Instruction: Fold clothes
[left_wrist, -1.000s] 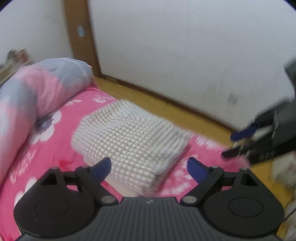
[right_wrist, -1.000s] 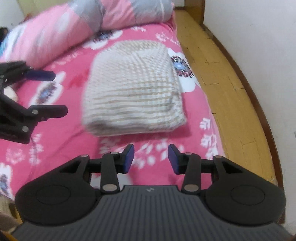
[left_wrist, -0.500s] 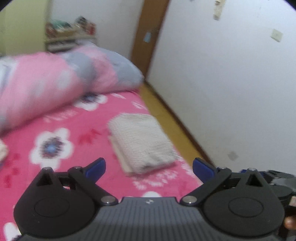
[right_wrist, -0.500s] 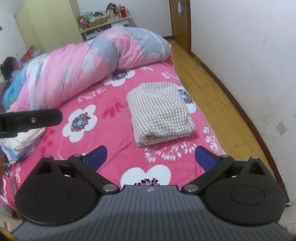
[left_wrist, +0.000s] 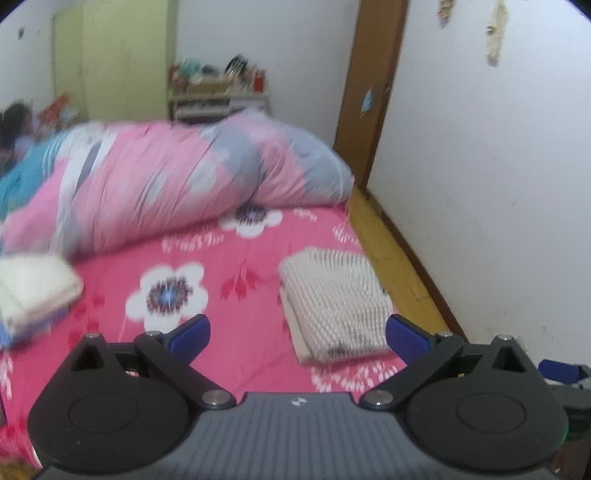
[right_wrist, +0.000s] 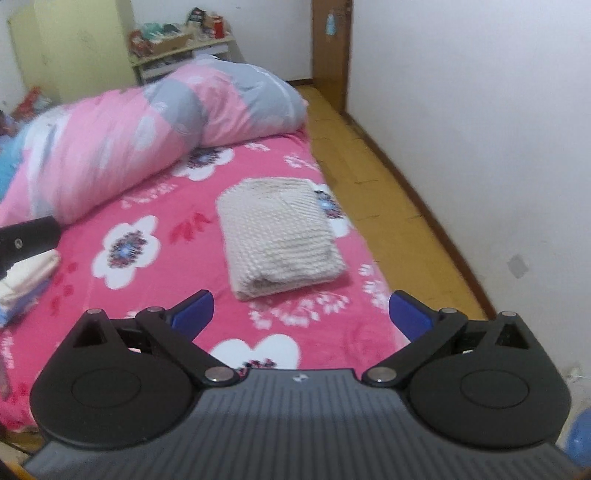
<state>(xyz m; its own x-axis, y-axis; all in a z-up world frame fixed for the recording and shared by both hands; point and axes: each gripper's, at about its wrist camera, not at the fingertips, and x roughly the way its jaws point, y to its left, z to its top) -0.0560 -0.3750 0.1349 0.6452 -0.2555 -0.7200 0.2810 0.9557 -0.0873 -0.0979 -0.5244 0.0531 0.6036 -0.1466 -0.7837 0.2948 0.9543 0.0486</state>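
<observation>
Both tools hang wide apart and empty: the left gripper (left_wrist: 297, 338) and right gripper (right_wrist: 300, 312) hover above the near edge of the pink floral bedsheet (right_wrist: 155, 206). The folded checked garment (right_wrist: 279, 236) lies on the sheet's right side, its pattern smeared by blur. A pale folded pile (left_wrist: 31, 291) at far left is cut off. The rolled duvet (left_wrist: 166, 184) sits beyond.

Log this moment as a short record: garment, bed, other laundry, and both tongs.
garment: checked cloth, folded into a neat rectangle, lying flat near the bed's right edge
bed: pink flowered sheet, rolled quilt behind the cloth
other laundry: pale folded stack at the bed's left side, blurred
left tongs: open, empty, clear of the cloth
right tongs: open, empty, clear of the cloth
</observation>
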